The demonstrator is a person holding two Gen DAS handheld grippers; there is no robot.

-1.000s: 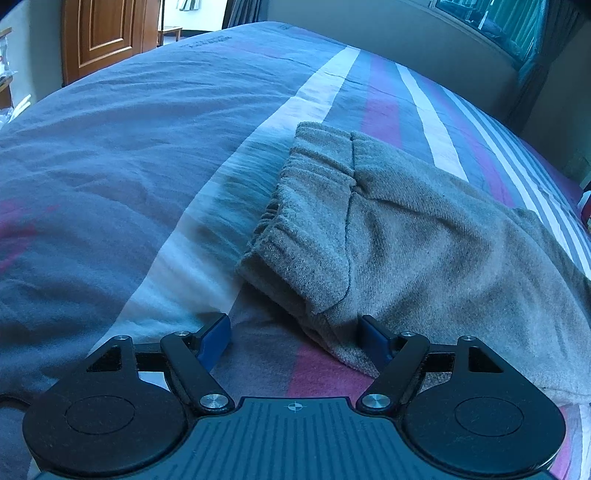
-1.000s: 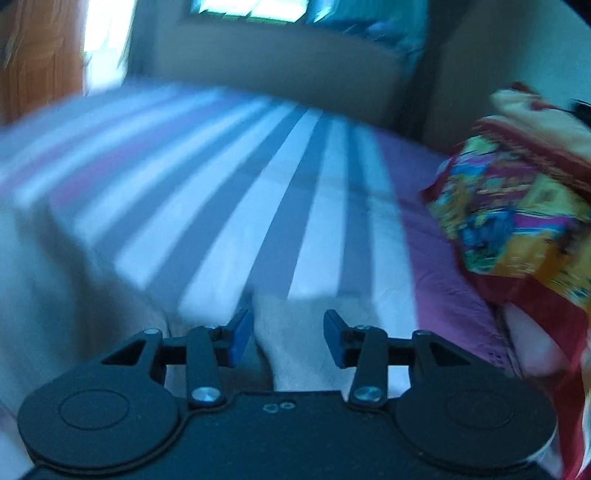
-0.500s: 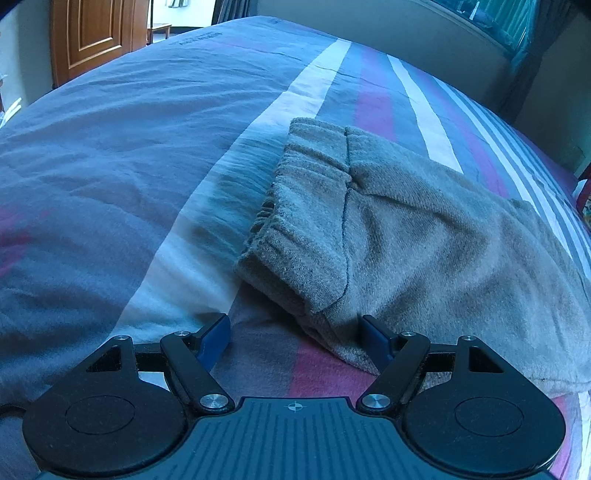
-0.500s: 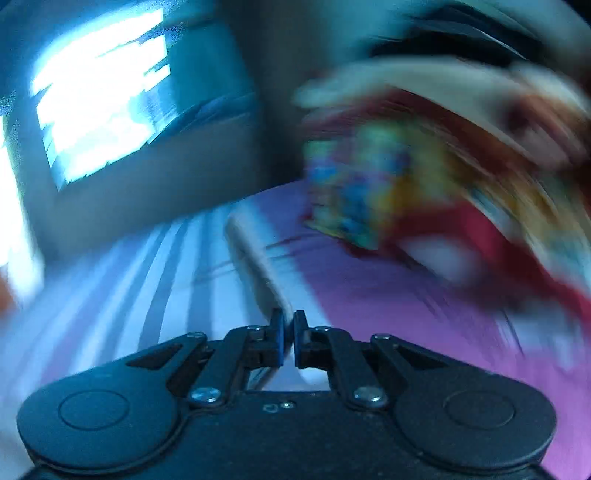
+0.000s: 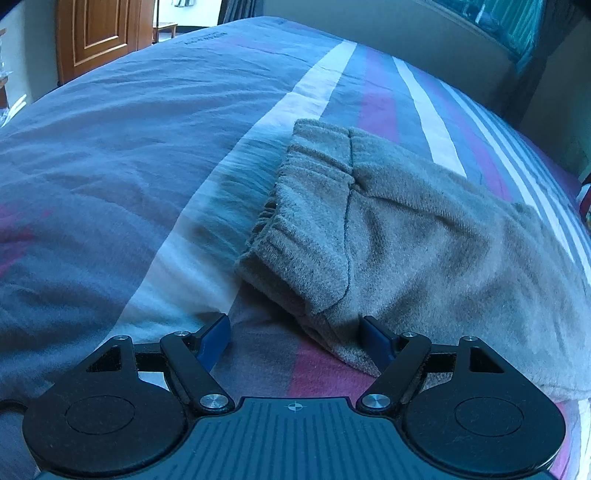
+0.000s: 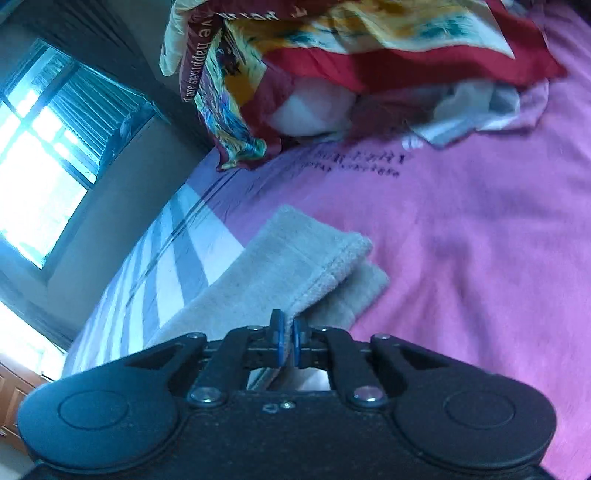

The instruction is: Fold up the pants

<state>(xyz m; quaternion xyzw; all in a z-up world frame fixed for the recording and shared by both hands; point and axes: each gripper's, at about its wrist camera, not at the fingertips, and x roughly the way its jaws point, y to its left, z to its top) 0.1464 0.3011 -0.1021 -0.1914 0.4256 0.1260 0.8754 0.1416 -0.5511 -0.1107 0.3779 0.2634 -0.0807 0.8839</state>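
Observation:
Grey fleece pants point(image 5: 406, 236) lie on the striped bed cover point(image 5: 110, 166), elastic waistband toward the left. My left gripper point(image 5: 295, 336) stands open low over the near waist corner; its right pad point(image 5: 376, 339) rests against the fabric edge, its left pad over bare cover. In the right wrist view the folded pant legs point(image 6: 288, 258) lie across the stripes and the pink part of the cover point(image 6: 461, 240). My right gripper point(image 6: 288, 332) is rolled over and shut on the hem edge of the top leg, which rises up to the pads.
A colourful red and yellow blanket point(image 6: 332, 48) with pale cloths beside it is heaped beyond the leg ends. A bright window point(image 6: 33, 155) and the padded bed end point(image 5: 424, 33) are behind. A wooden door point(image 5: 99, 33) stands at the far left.
My right gripper closed on the pant leg fabric, then swept sideways and rolled, bringing the leg ends and blanket into view. The left gripper and waistband stayed put.

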